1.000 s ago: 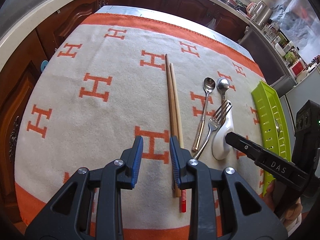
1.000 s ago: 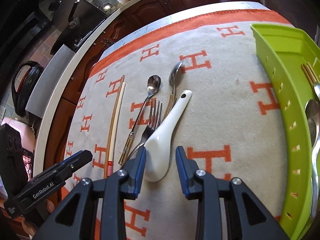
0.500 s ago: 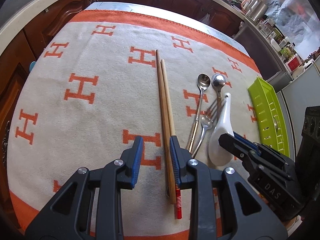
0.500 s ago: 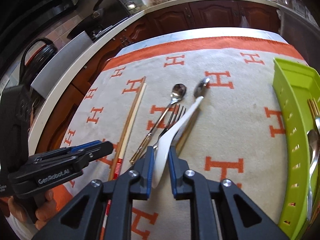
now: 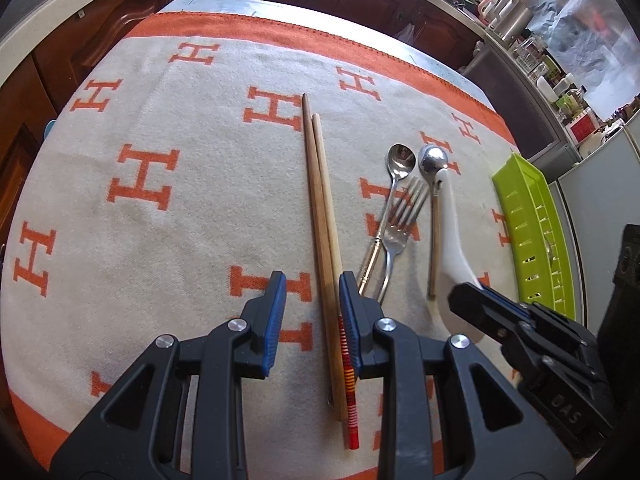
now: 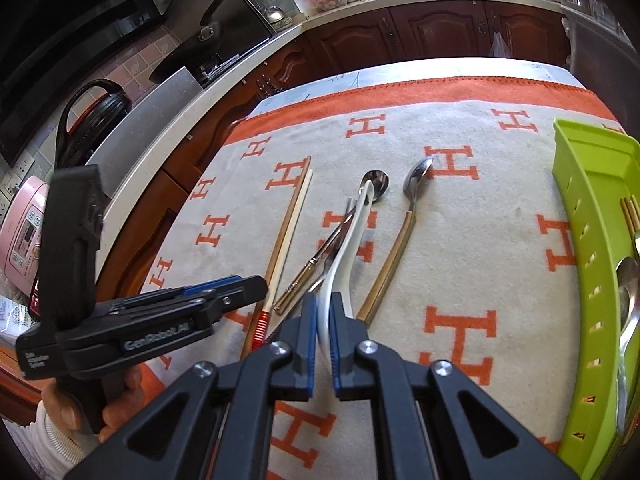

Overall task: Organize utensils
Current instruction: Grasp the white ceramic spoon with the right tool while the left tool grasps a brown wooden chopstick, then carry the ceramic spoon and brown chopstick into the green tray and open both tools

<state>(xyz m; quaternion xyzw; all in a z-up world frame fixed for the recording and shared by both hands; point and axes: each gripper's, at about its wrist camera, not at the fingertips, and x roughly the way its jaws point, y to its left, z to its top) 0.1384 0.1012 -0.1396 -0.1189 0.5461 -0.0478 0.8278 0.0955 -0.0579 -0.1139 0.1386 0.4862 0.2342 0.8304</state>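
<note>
A pair of wooden chopsticks [image 5: 322, 216] lies on the cloth and runs between the fingers of my open left gripper [image 5: 312, 294], close to the right finger. My right gripper [image 6: 323, 312] is shut on the bowl of a white ceramic spoon [image 6: 352, 240] and holds it tilted, handle pointing away; it also shows in the left wrist view [image 5: 450, 236]. A fork [image 5: 398, 224] and two metal spoons [image 5: 400, 160] [image 5: 433, 160] lie between chopsticks and ceramic spoon. The green tray [image 6: 588, 280] at the right holds several utensils.
An orange-and-cream H-patterned cloth [image 5: 160, 220] covers the table. Wooden cabinets [image 6: 440, 36] and a counter with kitchenware stand behind the table. A pink appliance [image 6: 24, 232] is at the far left.
My right gripper shut on the white ceramic spoon and lifted it off the cloth. My left gripper moved right, so the chopsticks now lie between its fingers.
</note>
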